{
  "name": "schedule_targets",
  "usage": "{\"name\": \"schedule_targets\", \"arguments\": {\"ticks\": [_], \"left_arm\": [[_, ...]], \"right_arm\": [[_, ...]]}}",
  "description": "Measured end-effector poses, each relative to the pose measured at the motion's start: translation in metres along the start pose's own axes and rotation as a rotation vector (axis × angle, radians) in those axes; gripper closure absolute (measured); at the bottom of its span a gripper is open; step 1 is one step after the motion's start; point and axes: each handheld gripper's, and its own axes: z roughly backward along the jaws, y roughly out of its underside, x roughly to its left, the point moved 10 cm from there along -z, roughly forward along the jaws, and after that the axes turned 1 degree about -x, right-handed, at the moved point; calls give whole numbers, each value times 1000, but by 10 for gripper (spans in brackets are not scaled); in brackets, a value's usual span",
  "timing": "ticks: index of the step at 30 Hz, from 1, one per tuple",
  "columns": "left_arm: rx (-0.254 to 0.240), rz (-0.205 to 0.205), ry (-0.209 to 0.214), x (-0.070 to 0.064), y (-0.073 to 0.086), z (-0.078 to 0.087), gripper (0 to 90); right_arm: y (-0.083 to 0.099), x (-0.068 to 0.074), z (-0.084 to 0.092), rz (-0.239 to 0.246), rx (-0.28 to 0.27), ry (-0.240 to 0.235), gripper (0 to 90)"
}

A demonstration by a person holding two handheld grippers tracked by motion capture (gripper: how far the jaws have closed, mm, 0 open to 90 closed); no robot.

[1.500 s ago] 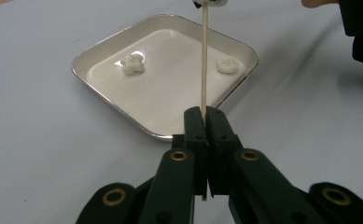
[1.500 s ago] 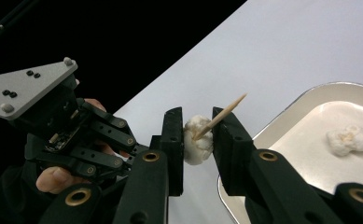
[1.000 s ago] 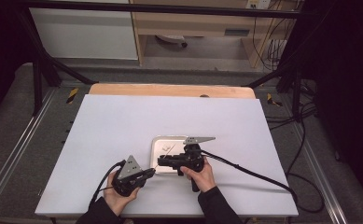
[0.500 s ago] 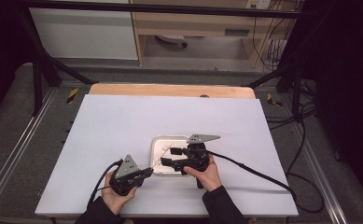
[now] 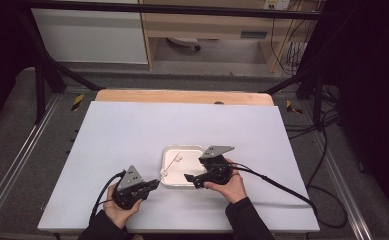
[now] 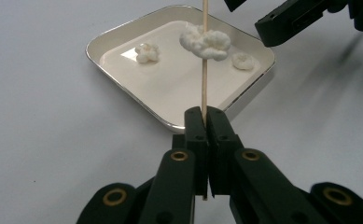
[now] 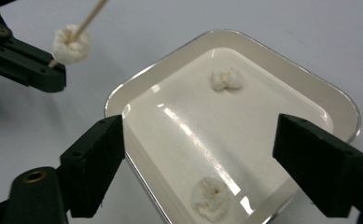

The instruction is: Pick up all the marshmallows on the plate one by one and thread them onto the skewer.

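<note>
Popcorn threading onto the wooden skewer (image 6: pixel 204 56) was the step in hand, we judged: one popcorn piece (image 6: pixel 206 43) sat speared on it above the square tray (image 5: pixel 168 152). Our left gripper (image 6: pixel 206 114) was clamped on the skewer. Our right gripper (image 7: pixel 198 140) had just been opening, nothing between its jaws, above the tray. Next we needed a loose piece (image 7: pixel 211 198) gripped.

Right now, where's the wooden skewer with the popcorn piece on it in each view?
High view: skewer slants over the tray's left part, up from the left gripper.
Left gripper view: upright at centre, clamped between the closed fingers, popcorn piece threaded on it.
Right gripper view: top left corner.
Shared landmark: the white tray.
</note>
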Motion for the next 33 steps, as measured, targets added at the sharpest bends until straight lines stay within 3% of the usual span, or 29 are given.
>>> {"name": "schedule_targets", "arguments": {"ticks": [3, 8, 18, 33], "left_arm": [[3, 1, 1, 0, 1, 0, 884], [7, -2, 4, 0, 1, -1, 884], [11, -3, 9, 0, 2, -1, 884], [13, -6, 12, -1, 2, -1, 884]], "right_arm": [[8, -5, -1, -3, 21, 12, 271], [19, -10, -2, 41, 76, 42, 386], [32, -11, -11, 78, 138, 55, 506], [36, -9, -12, 117, 150, 59, 666]]}}
